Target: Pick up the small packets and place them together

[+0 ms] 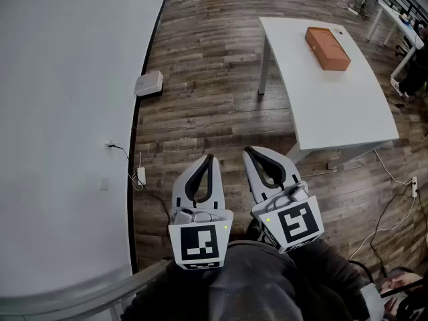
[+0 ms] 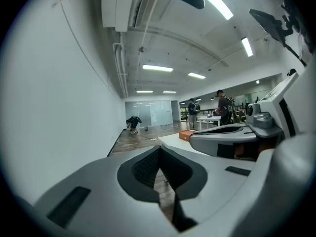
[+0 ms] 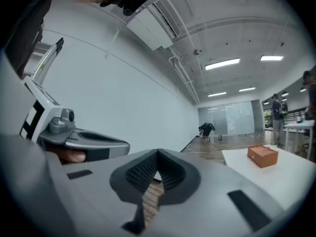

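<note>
No small packets show in any view. My left gripper (image 1: pixel 210 158) and right gripper (image 1: pixel 249 150) are held side by side close to my body, pointing forward over the wood floor. Both are shut with nothing between the jaws; their tips meet in the left gripper view (image 2: pixel 159 149) and the right gripper view (image 3: pixel 158 153). A white table (image 1: pixel 334 105) stands ahead to the right, with an orange box (image 1: pixel 328 47) lying near its far end. The same orange box (image 3: pixel 262 155) appears on the table at the right of the right gripper view.
A white wall (image 1: pixel 67 112) runs along the left. On the floor by it lie a white box-shaped device (image 1: pixel 148 83), a plug adapter (image 1: pixel 141 176) and cables. Another table (image 1: pixel 401 19) stands at far right. People (image 2: pixel 132 123) are far down the room.
</note>
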